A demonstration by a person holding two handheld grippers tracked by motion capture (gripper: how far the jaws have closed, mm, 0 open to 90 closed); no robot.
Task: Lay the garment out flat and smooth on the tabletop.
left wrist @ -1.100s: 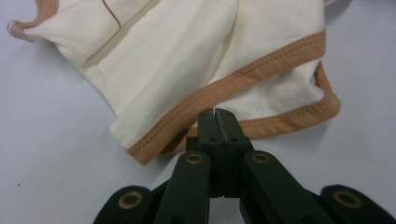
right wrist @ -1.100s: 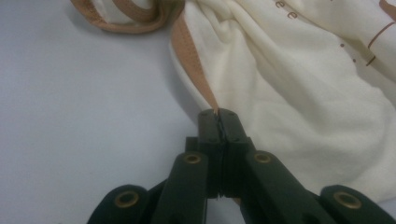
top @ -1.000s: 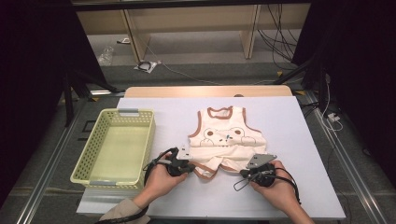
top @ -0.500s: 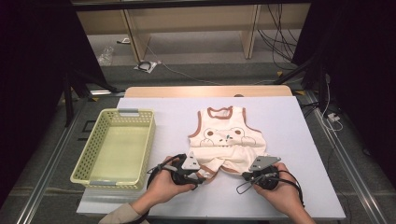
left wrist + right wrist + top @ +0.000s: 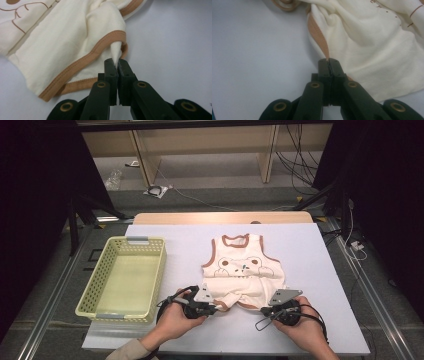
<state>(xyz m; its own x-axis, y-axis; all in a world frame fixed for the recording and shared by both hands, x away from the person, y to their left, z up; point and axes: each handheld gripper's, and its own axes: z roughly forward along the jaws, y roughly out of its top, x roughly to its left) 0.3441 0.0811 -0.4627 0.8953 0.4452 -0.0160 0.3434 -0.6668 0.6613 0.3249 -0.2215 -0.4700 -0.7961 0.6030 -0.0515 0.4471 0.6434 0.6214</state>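
A cream sleeveless baby bodysuit [image 5: 242,270] with brown trim and a bear face lies flat on the white table [image 5: 310,250], neck away from me. My left gripper [image 5: 216,309] is at its lower left leg hem. In the left gripper view the jaws [image 5: 117,63] have just been closing and now pinch a peak of cream fabric [image 5: 62,45] beside the brown hem. My right gripper [image 5: 263,310] is at the lower right hem. In the right gripper view it [image 5: 329,62] is shut on the brown-trimmed edge of the bodysuit [image 5: 374,50].
A pale yellow mesh basket [image 5: 159,270] with nothing in it stands on the left part of the table. Bare table surface lies around the garment and along the front edge. Beyond the table are wooden furniture legs and cables on the floor.
My left gripper has shifted a little to the right along the left leg hem and pinched the fabric there. The right gripper has kept its place and its hold.
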